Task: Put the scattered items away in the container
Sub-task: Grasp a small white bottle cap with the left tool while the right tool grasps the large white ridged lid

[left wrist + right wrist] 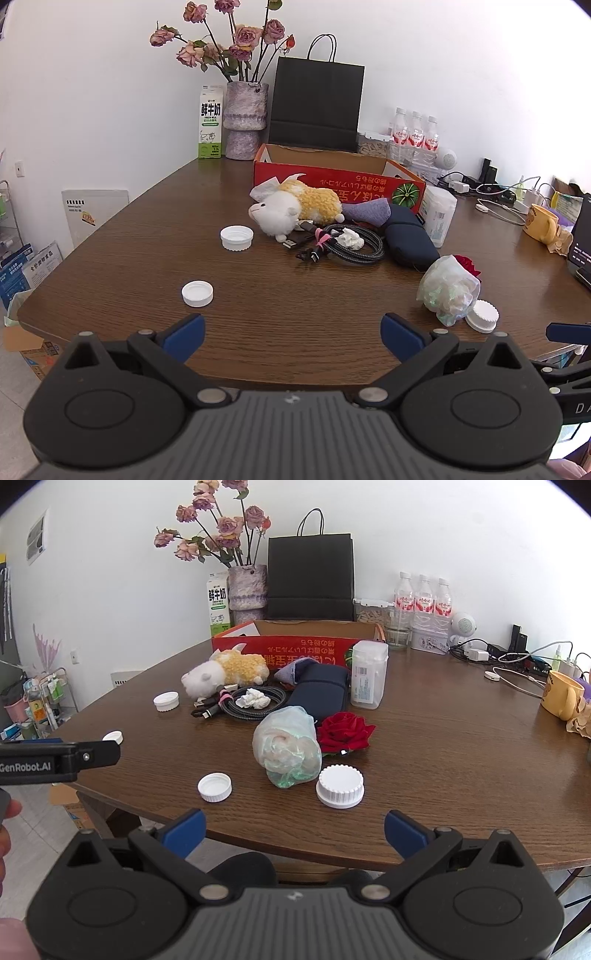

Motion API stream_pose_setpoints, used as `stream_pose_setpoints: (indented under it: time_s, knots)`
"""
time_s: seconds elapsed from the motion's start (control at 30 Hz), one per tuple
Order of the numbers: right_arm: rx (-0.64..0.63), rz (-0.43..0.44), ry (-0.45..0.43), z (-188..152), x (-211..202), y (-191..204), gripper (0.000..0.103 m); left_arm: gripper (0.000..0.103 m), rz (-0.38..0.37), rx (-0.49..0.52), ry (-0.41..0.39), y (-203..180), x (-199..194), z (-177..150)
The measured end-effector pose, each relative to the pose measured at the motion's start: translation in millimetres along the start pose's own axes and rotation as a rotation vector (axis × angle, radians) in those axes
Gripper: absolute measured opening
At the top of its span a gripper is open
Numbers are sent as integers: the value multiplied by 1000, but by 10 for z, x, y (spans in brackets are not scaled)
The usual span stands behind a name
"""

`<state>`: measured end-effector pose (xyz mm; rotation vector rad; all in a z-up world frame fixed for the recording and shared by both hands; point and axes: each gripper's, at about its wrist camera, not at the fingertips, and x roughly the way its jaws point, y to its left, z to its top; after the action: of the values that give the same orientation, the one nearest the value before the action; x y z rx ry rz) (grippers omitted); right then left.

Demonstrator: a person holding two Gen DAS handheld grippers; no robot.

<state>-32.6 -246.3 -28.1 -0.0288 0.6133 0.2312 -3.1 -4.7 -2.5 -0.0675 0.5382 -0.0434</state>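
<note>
A red cardboard box (332, 181) (295, 644) stands open at the back of the brown table. In front of it lie a yellow-white plush toy (291, 206) (221, 670), a coiled cable (369, 251) (273, 696), a crumpled tissue (351, 238), a dark blue pouch (410, 240) (321, 694), a plastic-bag bundle (448, 288) (288, 747), a red rose (345, 733), a clear swab box (369, 675) and several white caps (197, 293) (340, 785). My left gripper (293, 336) and right gripper (295, 830) hover open and empty over the table's near edge.
Along the back wall stand a vase of dried roses (245, 118), a milk carton (210, 125), a black paper bag (314, 103) and water bottles (415, 133). A yellow mug (561, 698) and chargers with cables (509, 664) occupy the right side. Floor clutter lies left of the table.
</note>
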Motion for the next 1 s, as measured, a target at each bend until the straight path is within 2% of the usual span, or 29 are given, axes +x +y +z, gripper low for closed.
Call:
stream_pose_setpoints:
  time_s: [0.6, 1.0]
  knots:
    - [10, -1, 7, -28, 24, -57, 103, 103, -2, 3, 12, -30, 59, -15]
    - [43, -57, 29, -46, 363, -181, 103, 103, 50, -23, 10, 202, 273, -10]
